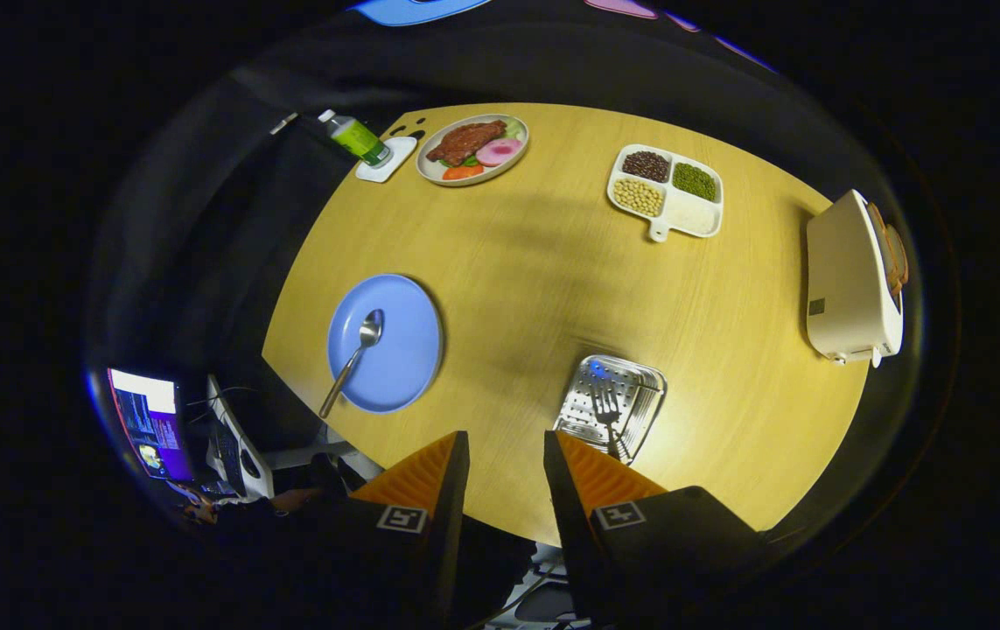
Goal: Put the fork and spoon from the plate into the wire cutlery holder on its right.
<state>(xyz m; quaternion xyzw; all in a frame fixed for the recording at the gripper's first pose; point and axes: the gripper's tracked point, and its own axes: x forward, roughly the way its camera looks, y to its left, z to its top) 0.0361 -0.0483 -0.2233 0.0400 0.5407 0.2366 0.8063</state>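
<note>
A: What sits at the far left of the frame?
B: A lit screen (150,429) at the lower left, off the table (552,289). Up at the upper left stands a green bottle (355,138) on a white coaster (386,160), and just right of it a plate of food (472,149)

A: And the spoon?
B: The spoon (353,359) lies on the blue plate (395,350), left of centre, bowl up, handle running past the plate's lower left rim

A: The middle?
B: The gripper (506,464) is at the bottom centre, its fingers apart with nothing between them, only bare table ahead

A: The fork?
B: The fork (608,413) lies in the metal cutlery holder (613,407), just right of the fingers and well apart from the blue plate

A: Further right?
B: A white divided tray (670,197) of beans in the upper right, and a white toaster (849,280) at the table's right edge
</note>
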